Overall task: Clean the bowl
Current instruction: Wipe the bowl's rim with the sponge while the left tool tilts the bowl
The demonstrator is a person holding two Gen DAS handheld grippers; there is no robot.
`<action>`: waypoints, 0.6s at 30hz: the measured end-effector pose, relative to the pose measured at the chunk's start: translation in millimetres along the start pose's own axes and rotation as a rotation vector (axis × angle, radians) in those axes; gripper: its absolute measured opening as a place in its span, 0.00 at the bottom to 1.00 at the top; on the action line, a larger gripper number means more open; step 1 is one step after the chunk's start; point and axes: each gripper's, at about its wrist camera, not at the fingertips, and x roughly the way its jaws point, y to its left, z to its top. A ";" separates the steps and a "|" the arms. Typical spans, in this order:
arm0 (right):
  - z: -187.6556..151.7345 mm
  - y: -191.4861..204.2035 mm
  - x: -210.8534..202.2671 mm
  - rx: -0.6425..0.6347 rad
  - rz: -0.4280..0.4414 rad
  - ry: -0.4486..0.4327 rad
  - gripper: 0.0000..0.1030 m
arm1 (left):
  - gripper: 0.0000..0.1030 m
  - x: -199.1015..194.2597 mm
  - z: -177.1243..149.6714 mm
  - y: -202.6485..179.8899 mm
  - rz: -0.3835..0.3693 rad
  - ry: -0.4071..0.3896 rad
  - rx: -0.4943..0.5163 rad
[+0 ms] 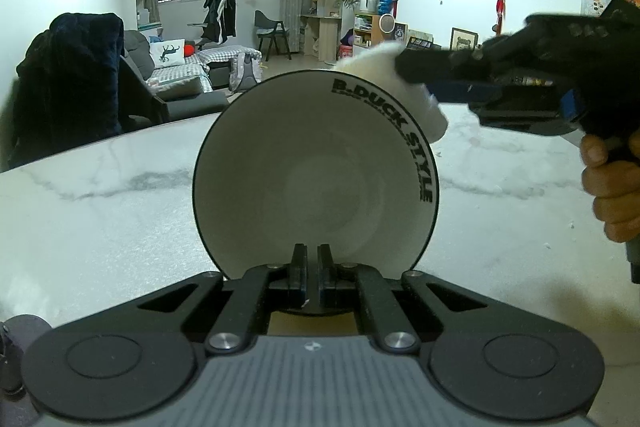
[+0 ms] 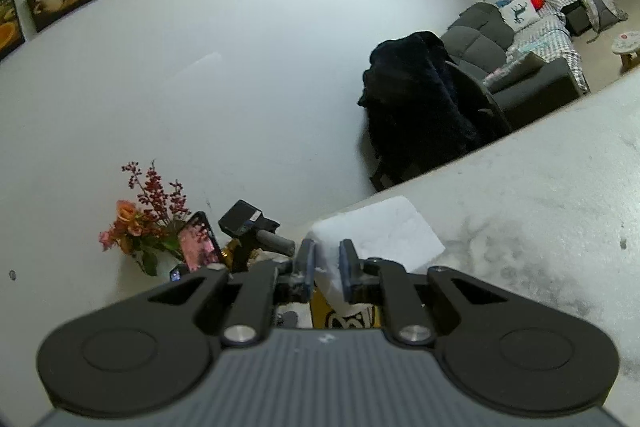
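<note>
Wiping is going best with steady support: left claw (image 1: 312,269) is pinching the bowl (image 1: 316,179) upright above the bench (image 1: 100,211), right claw (image 2: 328,263) is pressing its clamped white cloth (image 1: 394,83) against the bowl's upper-right rim.

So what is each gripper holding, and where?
Left gripper pinches the bowl by its near rim. Right gripper clamps a white sponge near its edge.

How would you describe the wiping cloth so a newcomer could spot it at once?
Start at the marble table, where the left gripper holds a white bowl on edge. At the bowl's upper right rim, the right gripper pinches a folded cloth: soft, white, unprinted, unlike the lettered bowl.
</note>
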 end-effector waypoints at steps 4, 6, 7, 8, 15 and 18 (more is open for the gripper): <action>0.7 -11.9 3.9 0.045 -0.029 0.010 0.14 | 0.03 -3.8 -2.6 -5.2 -0.001 0.001 -0.001; 1.0 -9.3 2.8 0.036 -0.020 0.012 0.14 | 0.03 -10.5 -6.5 -16.2 0.002 0.003 -0.002; 1.1 -7.7 1.9 0.028 -0.011 0.012 0.14 | 0.03 -10.0 -6.6 -15.4 0.001 0.003 -0.004; 1.3 -6.3 0.9 0.020 -0.001 0.010 0.14 | 0.03 -10.3 -6.8 -16.3 0.000 0.004 -0.008; -0.8 -9.2 -0.1 0.018 -0.018 0.007 0.14 | 0.04 -10.0 -6.2 -17.9 -0.001 0.002 -0.013; -1.8 -20.5 1.2 0.065 -0.043 0.018 0.14 | 0.04 7.2 -0.6 3.9 0.001 0.003 -0.020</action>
